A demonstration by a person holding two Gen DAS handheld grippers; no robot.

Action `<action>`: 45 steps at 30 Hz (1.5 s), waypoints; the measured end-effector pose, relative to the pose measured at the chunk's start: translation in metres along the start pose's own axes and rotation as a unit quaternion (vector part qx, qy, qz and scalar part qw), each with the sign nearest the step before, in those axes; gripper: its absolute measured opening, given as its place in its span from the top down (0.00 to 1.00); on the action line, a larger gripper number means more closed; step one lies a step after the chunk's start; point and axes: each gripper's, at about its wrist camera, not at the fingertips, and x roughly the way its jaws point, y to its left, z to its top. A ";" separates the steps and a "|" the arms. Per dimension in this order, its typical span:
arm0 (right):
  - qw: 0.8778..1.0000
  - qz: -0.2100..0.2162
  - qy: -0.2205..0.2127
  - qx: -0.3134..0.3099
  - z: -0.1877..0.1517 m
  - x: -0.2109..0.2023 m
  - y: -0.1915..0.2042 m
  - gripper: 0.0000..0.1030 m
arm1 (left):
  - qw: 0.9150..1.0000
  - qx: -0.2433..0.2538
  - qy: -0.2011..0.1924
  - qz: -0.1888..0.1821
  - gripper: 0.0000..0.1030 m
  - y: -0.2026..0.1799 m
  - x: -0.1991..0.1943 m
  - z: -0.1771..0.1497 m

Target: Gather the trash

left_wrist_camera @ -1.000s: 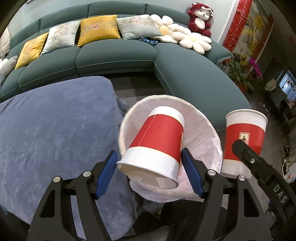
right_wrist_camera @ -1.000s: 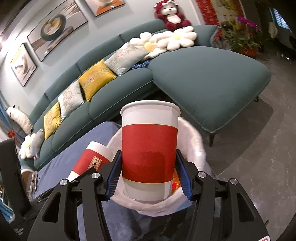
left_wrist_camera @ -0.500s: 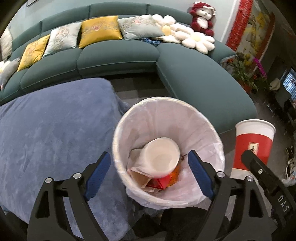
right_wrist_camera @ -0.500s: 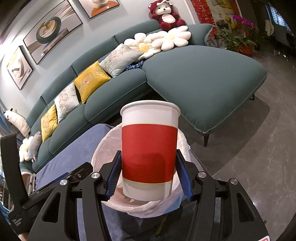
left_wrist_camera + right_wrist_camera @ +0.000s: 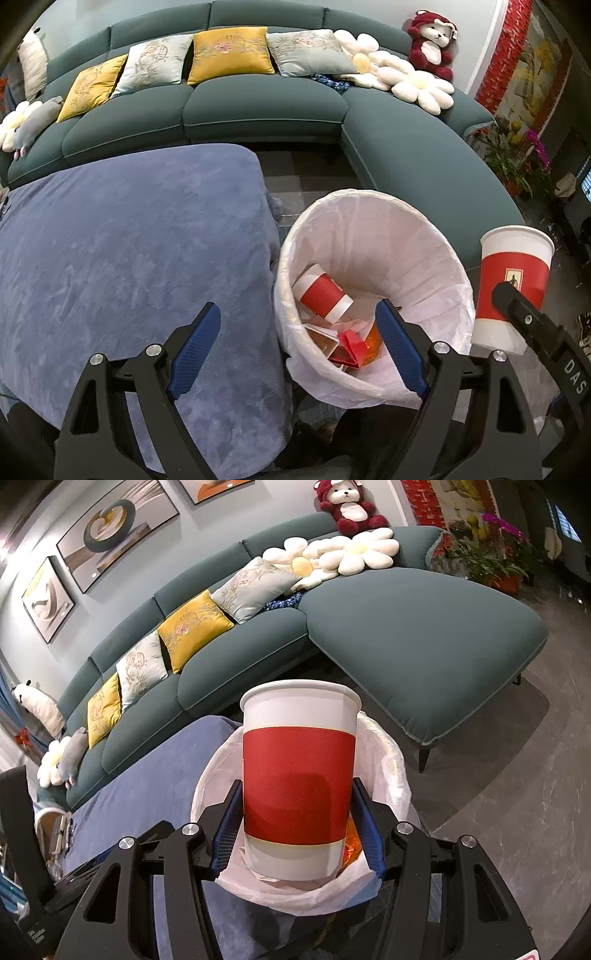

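One cup (image 5: 323, 293) had just dropped from my left gripper (image 5: 297, 345), now spread wide and empty, into the lined bin (image 5: 424, 266); my right gripper (image 5: 297, 832) stayed clamped on the second cup (image 5: 299, 775) above it, next to go.

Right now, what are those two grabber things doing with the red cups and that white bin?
Someone is tidying up trash with a grabber in each hand. The left gripper is open and holds nothing, above the edge of the bin. One cup in the bin lies on its side on top of some wrappers. The right gripper is shut on another cup, held upright over the bin, not dropped yet.
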 end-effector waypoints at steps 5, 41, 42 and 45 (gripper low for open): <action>1.000 -0.001 0.002 -0.019 0.003 0.008 0.012 0.45 | 1.000 0.001 -0.005 0.010 0.19 0.005 -0.003 -0.002; 0.989 -0.037 -0.010 -0.140 -0.017 -0.048 0.045 0.29 | 0.998 0.005 -0.037 0.054 0.12 0.026 -0.052 -0.027; 0.989 -0.037 -0.009 -0.144 -0.019 -0.049 0.045 0.29 | 0.998 0.005 -0.037 0.056 0.11 0.026 -0.053 -0.028; 0.988 -0.030 0.000 -0.153 -0.023 -0.051 0.045 0.28 | 0.998 0.007 -0.036 0.058 0.11 0.023 -0.056 -0.033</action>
